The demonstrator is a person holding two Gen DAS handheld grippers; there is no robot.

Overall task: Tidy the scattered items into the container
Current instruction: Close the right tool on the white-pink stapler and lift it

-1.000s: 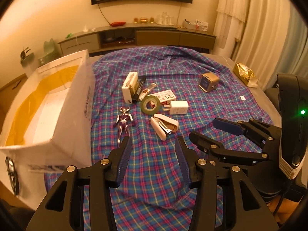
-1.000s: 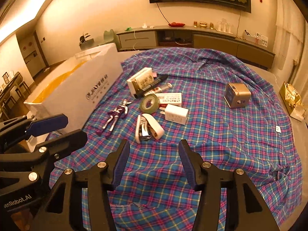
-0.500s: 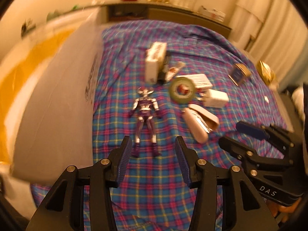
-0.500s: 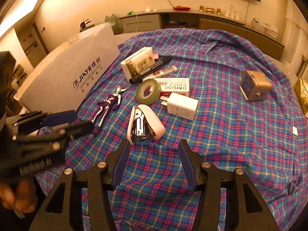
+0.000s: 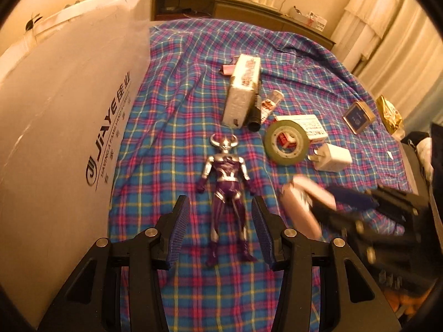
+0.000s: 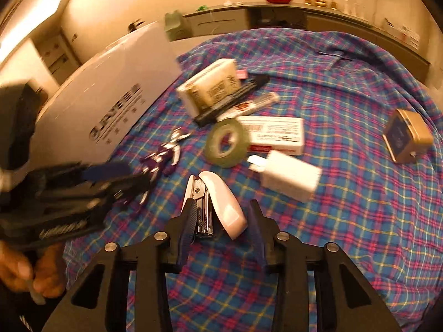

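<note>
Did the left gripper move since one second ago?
Yes. The left gripper has moved forward; its open fingers now flank the purple figure.

You've got 1 purple action figure (image 5: 227,182), 1 stapler (image 6: 218,203), 1 green tape roll (image 5: 286,145), 1 white charger plug (image 6: 289,175), 2 white boxes (image 5: 243,94) (image 6: 272,135), 2 markers, approx. (image 6: 232,96) (image 6: 252,106), 1 gold cube (image 6: 407,135), 1 big carton (image 5: 63,127).
</note>
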